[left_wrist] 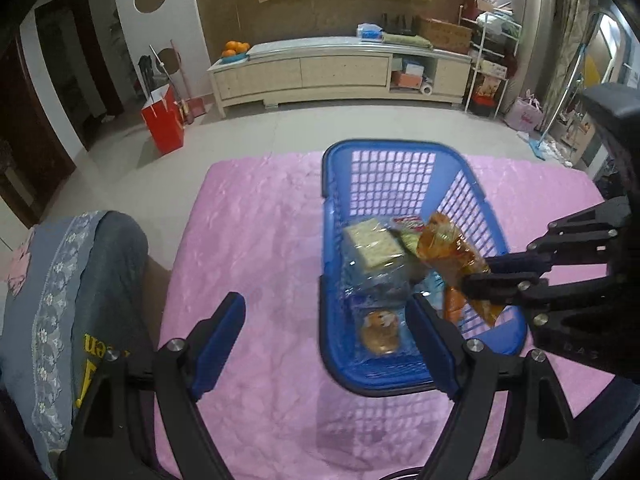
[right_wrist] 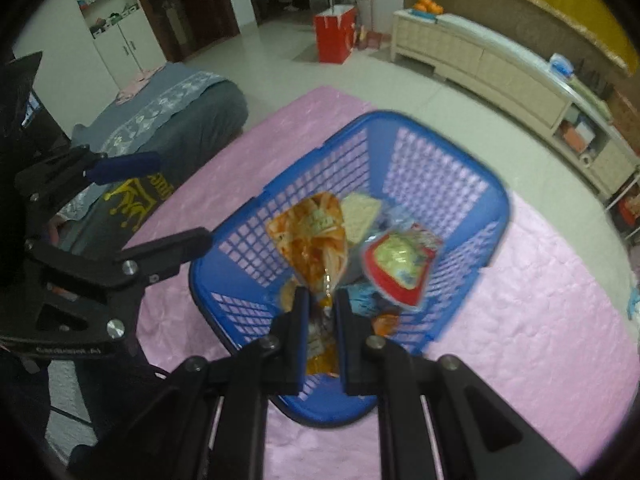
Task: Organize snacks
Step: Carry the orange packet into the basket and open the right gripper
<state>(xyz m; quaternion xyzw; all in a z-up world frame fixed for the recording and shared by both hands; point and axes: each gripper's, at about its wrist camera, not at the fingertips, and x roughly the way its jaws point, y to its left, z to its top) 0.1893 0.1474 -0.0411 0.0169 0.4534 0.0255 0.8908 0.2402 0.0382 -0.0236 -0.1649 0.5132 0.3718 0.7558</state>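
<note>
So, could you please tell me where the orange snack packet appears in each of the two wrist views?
Left wrist: orange snack packet right of centre, over the blue basket, pinched by the right gripper coming from the right.
Right wrist: the packet centre, rising from the gripper.
Shared landmark: the blue basket on the pink cloth.

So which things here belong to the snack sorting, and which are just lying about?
Part of the job:
- blue basket
- orange snack packet, shut in the right gripper
- red-edged packet, cracker pack, round-cookie pack, all in the basket
- left gripper, open, empty

Lying about:
- red bag
- oranges
- grey cushion
</note>
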